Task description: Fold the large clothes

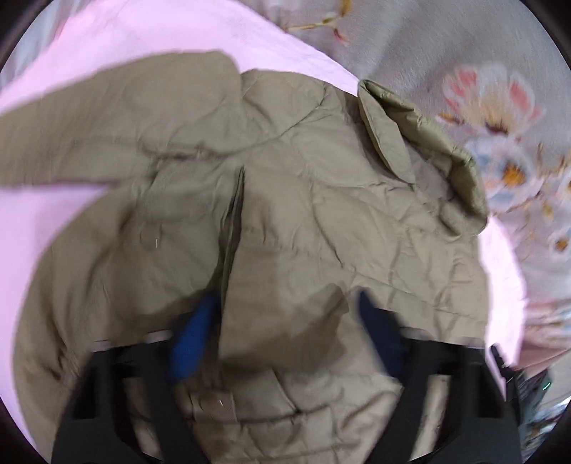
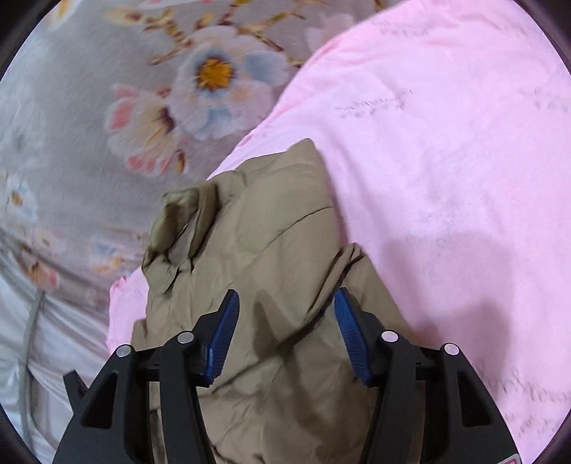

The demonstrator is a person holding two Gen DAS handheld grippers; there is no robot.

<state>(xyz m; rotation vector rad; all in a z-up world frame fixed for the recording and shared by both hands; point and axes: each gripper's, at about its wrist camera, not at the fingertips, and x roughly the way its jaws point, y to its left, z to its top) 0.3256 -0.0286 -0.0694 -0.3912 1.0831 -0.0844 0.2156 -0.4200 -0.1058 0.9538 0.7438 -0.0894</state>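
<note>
A khaki padded jacket (image 1: pixel 303 221) lies on a pink sheet (image 1: pixel 150 32), front up, with its collar (image 1: pixel 421 142) at the right and a sleeve (image 1: pixel 107 125) reaching left. My left gripper (image 1: pixel 285 303) is open above the jacket's lower front, blue pads apart, nothing between them. In the right wrist view the jacket (image 2: pixel 257 250) lies bunched under my right gripper (image 2: pixel 285 303), which is open just above the fabric. The view is blurred.
A grey bedcover with a flower print (image 2: pixel 200 82) lies under the pink sheet (image 2: pixel 446 142). It shows at the right in the left wrist view (image 1: pixel 499 117). White bedding (image 2: pixel 21 339) is at the left edge of the right wrist view.
</note>
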